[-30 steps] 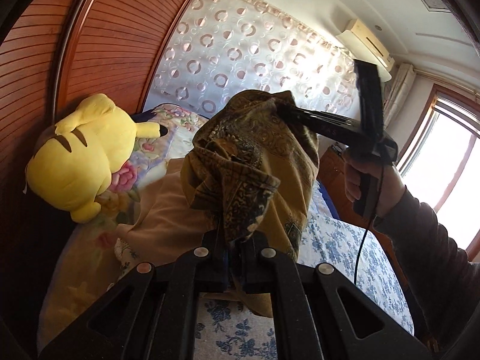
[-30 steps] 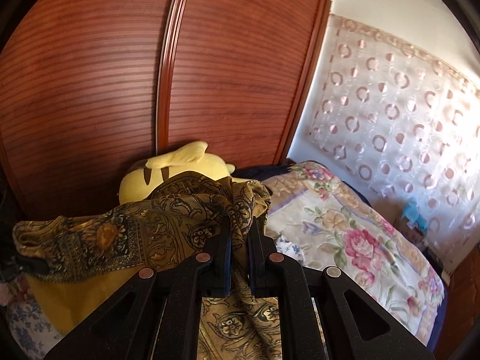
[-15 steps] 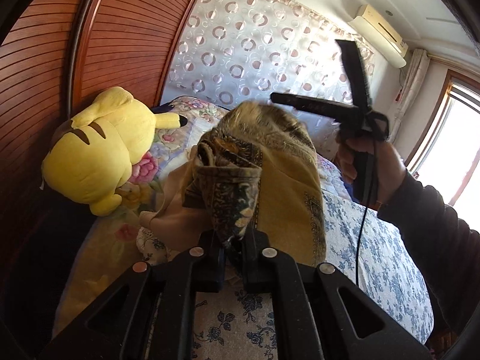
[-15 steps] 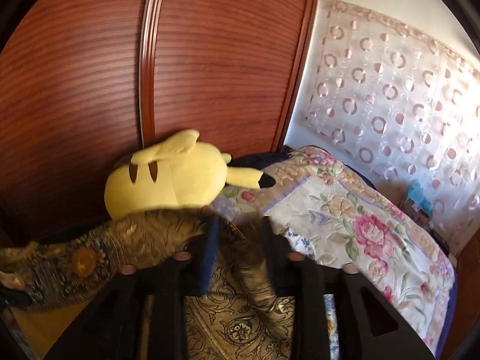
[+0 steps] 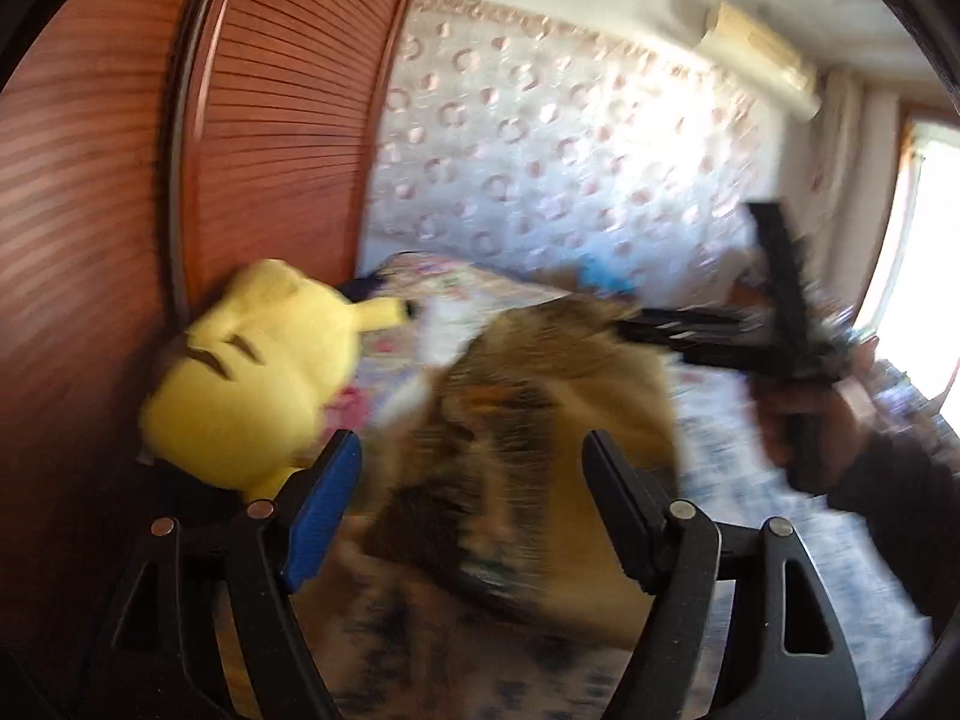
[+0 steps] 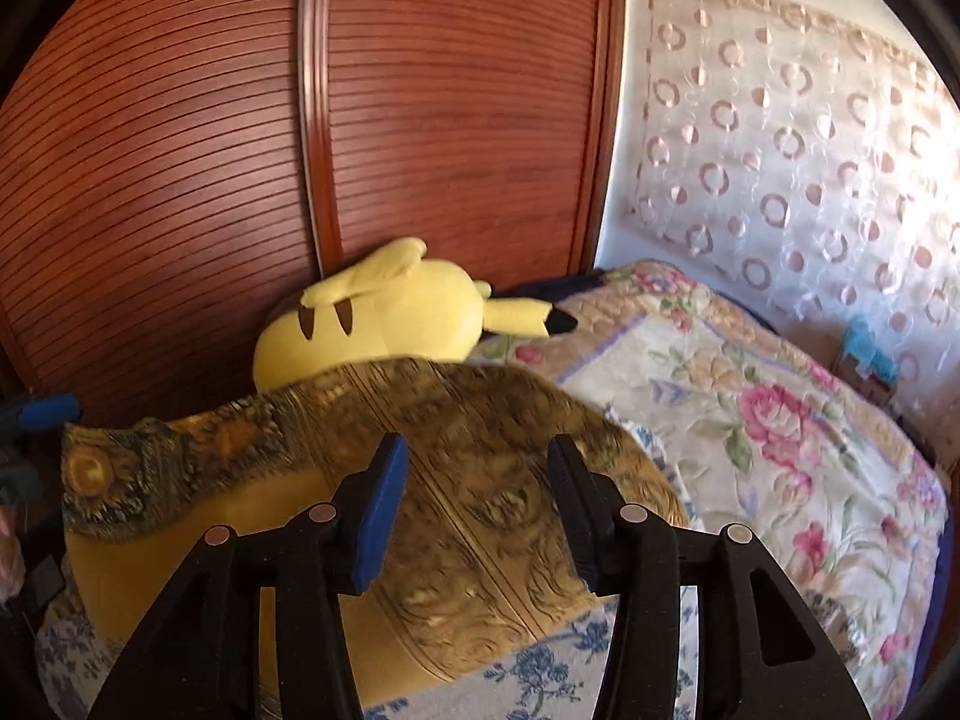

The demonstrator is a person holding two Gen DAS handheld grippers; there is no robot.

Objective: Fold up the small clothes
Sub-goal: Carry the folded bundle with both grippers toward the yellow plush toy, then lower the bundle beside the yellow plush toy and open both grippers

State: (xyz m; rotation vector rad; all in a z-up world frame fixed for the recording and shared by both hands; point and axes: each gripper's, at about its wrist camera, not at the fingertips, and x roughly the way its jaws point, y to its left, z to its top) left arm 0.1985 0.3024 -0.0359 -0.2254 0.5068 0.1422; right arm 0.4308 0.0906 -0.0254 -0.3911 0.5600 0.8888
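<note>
Both grippers opening, neither gripping anything.

Left gripper [image 5: 471, 468]: jaws spread wide and opening; the garment [image 5: 540, 420] shows in the gap, pads not pressing on it. View is motion-blurred.

Right gripper [image 6: 477, 468]: jaws about half apart and opening; cloth shows between and beyond the fingers, pads clear of it. In the left wrist view this gripper [image 5: 624, 330] sits at the far right edge of the garment, held by a hand [image 5: 822, 426] in a dark sleeve; contact there too blurred to tell.

Garment: brown-gold patterned cloth with plain mustard lining, bunched on the blue-flowered sheet [image 6: 540, 678]. Yellow plush toy [image 6: 384, 318] just behind the garment, against the wooden wardrobe [image 6: 420, 120]. Rose-print blanket [image 6: 780, 420] right of the garment, touching its edge.
</note>
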